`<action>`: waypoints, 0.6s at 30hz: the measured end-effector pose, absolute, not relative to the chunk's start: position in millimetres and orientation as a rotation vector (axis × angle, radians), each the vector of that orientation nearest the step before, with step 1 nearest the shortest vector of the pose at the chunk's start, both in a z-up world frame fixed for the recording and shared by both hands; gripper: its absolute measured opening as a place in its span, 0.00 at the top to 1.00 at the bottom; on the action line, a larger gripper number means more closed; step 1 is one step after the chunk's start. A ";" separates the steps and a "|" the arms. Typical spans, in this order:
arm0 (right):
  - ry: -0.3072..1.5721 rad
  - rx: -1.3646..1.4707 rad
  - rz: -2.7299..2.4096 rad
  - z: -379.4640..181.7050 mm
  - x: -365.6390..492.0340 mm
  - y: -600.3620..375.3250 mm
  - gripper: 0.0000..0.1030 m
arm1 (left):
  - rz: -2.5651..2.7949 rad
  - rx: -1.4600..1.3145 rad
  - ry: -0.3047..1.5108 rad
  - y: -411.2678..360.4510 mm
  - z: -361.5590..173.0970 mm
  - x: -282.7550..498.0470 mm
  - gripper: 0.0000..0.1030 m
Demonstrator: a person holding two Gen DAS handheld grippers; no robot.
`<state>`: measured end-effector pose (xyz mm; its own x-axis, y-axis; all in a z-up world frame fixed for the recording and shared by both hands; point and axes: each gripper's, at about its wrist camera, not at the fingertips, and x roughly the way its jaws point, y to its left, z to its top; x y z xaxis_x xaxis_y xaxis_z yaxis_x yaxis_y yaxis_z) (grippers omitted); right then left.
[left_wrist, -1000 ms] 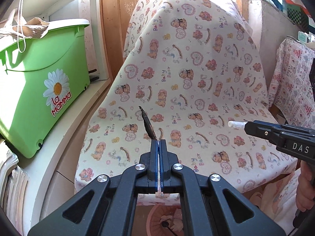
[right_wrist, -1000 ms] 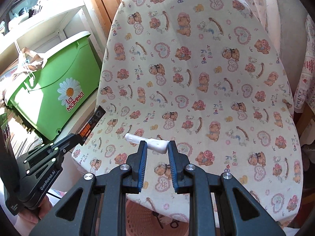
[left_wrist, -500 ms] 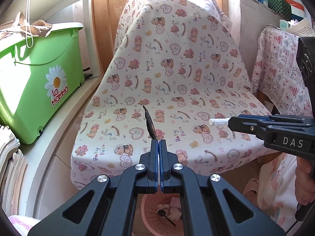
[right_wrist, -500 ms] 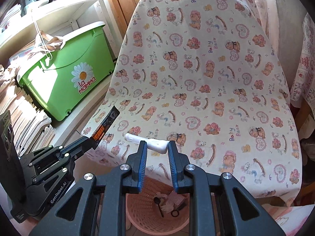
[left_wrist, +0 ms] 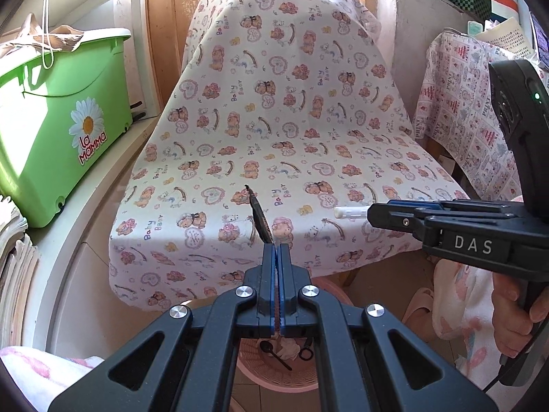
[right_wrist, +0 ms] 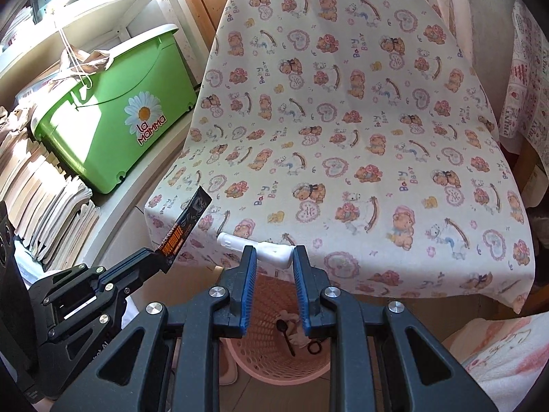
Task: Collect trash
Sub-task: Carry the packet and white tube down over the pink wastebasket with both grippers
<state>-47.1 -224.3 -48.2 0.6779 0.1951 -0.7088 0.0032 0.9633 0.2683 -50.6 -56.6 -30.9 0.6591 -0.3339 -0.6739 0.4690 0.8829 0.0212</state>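
My left gripper [left_wrist: 277, 250] is shut on a thin black sachet [left_wrist: 260, 216], seen edge-on; it also shows in the right wrist view [right_wrist: 187, 225] with orange print, held by the left gripper [right_wrist: 156, 257]. My right gripper [right_wrist: 274, 257] is shut on a white plastic tube [right_wrist: 260, 249]; the tube's tip [left_wrist: 350, 212] sticks out of the right gripper [left_wrist: 372, 211] in the left wrist view. Both are held in front of the chair's front edge, above a pink basket [right_wrist: 260, 364] that holds a black spoon, crumpled tissue and a small ring.
A chair draped in a bear-print cloth [left_wrist: 281, 130] fills the middle. A green "La Mamma" box [left_wrist: 58, 123] stands on a white shelf at left, with stacked papers [right_wrist: 44, 202] below. A patterned cloth [left_wrist: 473, 130] hangs at right. The basket also shows in the left wrist view [left_wrist: 274, 374].
Both grippers have pulled back from the chair seat with their items still held. The pink basket below has come more fully into view.
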 end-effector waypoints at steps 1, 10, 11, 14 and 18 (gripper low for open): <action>0.826 0.260 0.107 -49.3 -47.9 -224.4 0.77 | -0.465 0.202 0.729 -57.4 -31.9 -50.8 0.99; 0.896 0.281 0.133 -65.7 -43.5 -217.9 0.77 | -0.514 0.150 0.828 -54.5 -41.9 -48.4 0.99; 0.916 0.295 0.148 -70.1 -41.6 -218.2 0.77 | -0.531 0.150 0.836 -55.5 -42.7 -48.3 0.99; 0.946 0.305 0.136 -81.1 -36.4 -217.8 0.77 | -0.539 0.161 0.864 -59.5 -47.9 -47.4 0.99; 1.000 0.296 0.112 -99.2 -29.0 -216.8 0.77 | -0.550 0.195 0.892 -64.5 -53.2 -50.7 0.99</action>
